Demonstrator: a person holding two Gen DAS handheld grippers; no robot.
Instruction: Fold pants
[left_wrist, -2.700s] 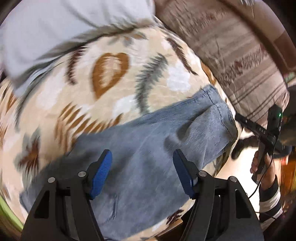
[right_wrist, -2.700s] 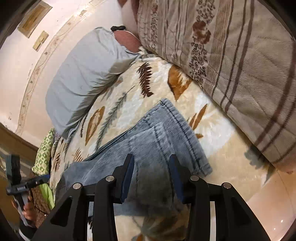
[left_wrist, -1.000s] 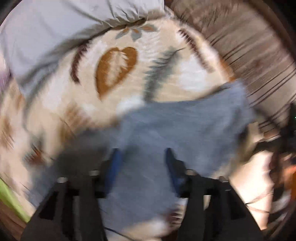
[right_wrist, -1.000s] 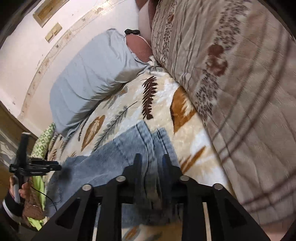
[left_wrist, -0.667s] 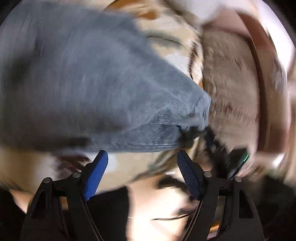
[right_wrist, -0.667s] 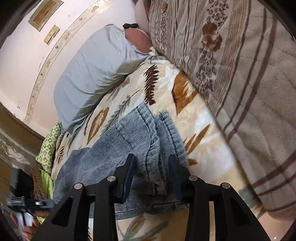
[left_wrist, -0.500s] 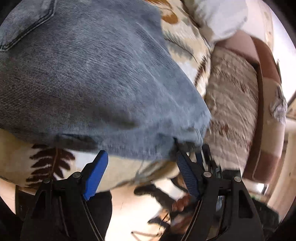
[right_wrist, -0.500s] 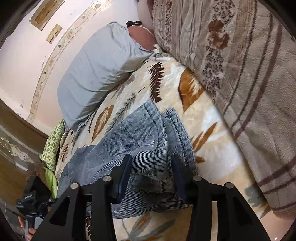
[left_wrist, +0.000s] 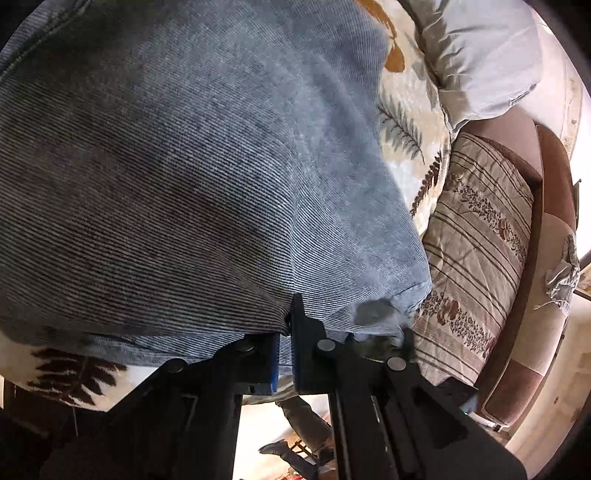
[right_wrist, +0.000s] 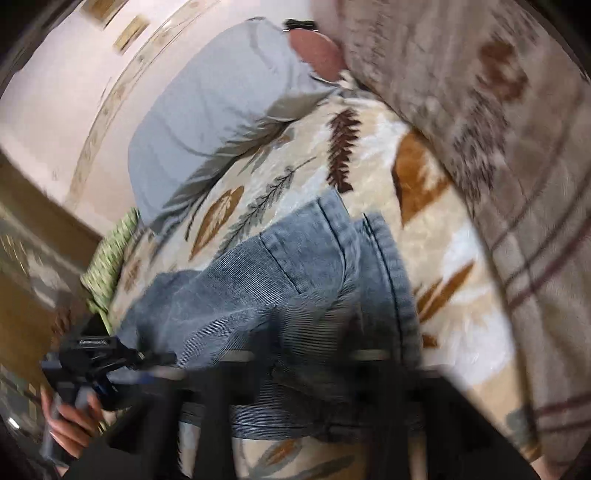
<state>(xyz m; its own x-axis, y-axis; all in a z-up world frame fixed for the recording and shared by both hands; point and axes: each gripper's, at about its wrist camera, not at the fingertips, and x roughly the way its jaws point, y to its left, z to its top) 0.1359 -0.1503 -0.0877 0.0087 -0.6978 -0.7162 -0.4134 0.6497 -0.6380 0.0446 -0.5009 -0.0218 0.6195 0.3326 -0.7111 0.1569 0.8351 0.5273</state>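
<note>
This is a bedroom in a home. A bed is spread with a plush cream blanket printed with brown and grey leaves (right_wrist: 373, 158) — at its head lies a plump pale grey pillow (right_wrist: 210, 125), and along one side a beige striped quilt with brown floral bands (left_wrist: 476, 266) is bunched up. A brown padded headboard (left_wrist: 554, 177) rises behind the bedding, against a pale pink plastered wall with a decorative border strip (right_wrist: 107, 96). A green patterned cushion (right_wrist: 110, 254) sits at the bed's edge.
</note>
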